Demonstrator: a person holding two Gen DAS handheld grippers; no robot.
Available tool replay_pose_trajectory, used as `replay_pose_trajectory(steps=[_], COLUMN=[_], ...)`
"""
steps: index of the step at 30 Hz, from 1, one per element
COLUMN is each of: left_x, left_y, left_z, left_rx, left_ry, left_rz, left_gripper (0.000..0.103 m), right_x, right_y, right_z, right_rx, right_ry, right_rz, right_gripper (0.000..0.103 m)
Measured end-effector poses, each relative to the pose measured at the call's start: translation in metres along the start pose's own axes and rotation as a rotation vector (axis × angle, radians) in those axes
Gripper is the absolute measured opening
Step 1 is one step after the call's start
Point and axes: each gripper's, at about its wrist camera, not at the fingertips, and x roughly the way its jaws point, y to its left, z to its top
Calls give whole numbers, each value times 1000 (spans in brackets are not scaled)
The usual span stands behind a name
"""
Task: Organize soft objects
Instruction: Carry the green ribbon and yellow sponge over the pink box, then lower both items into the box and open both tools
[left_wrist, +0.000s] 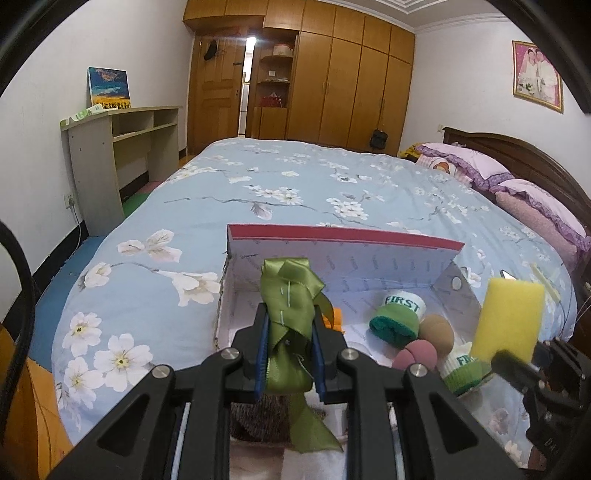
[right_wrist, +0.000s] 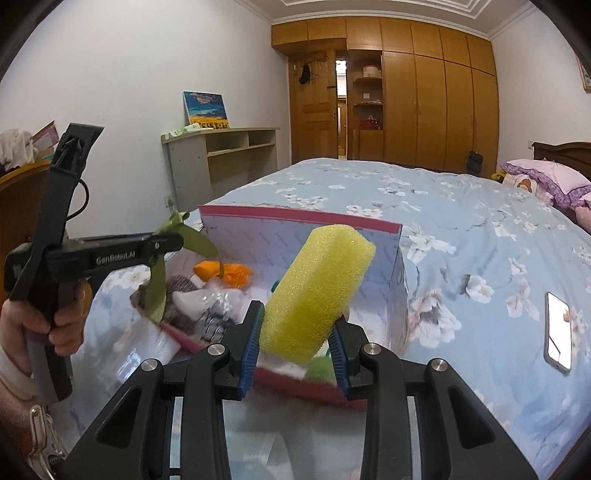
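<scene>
Soft objects sit in both grips: the left gripper (left_wrist: 288, 347) has its blue-padded fingers (left_wrist: 261, 354) clamped on a green ribbon (left_wrist: 290, 299), whose loops stand above the pads while a loose tail hangs below. The right gripper (right_wrist: 293, 350) has its fingers (right_wrist: 248, 350) pressed against the lower end of a yellow sponge (right_wrist: 314, 291), which leans tilted up and to the right.

Both grippers hover over an open box (left_wrist: 343, 258) with a red-edged lid standing upright at the back; the box rests on the bed (left_wrist: 295, 184), near its foot-side edge. Inside lie a green-and-white rolled sock marked FIRST (left_wrist: 397, 319), a tan ball (left_wrist: 437, 330) touching a pink ball (left_wrist: 415, 356), and a second rolled sock (left_wrist: 463, 371) just beside them. From the right wrist view an orange cloth (right_wrist: 223, 273) and what may be a grey knitted piece (right_wrist: 181, 295) also lie in the box, partly hidden.

A phone (right_wrist: 557, 326) lies face up on the floral bedspread, well apart from the box. Purple frilled pillows (left_wrist: 476, 166) rest at the headboard.
</scene>
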Motion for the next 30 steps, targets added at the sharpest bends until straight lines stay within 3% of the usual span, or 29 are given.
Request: replay_pose_trajectory(steps=[14,22,28,30], left_x=[28,31,29,26], left_y=[1,-4,-10,-11], left_z=[-4,-7,-8,-8], left_rx=[-5,16,37,42], left_ry=[41,56,56,54], left_rz=[10,-3,-15,-18], left_gripper=[21,45,46,46], right_x=[48,63,64,64], right_y=[-15,-21,-23,-22], right_z=[19,15,15,15], right_rx=[24,51,58,54], right_ry=[45,84,87,85], right_rz=[-12,-2,-6,-22], right_gripper=[35,35,37,45])
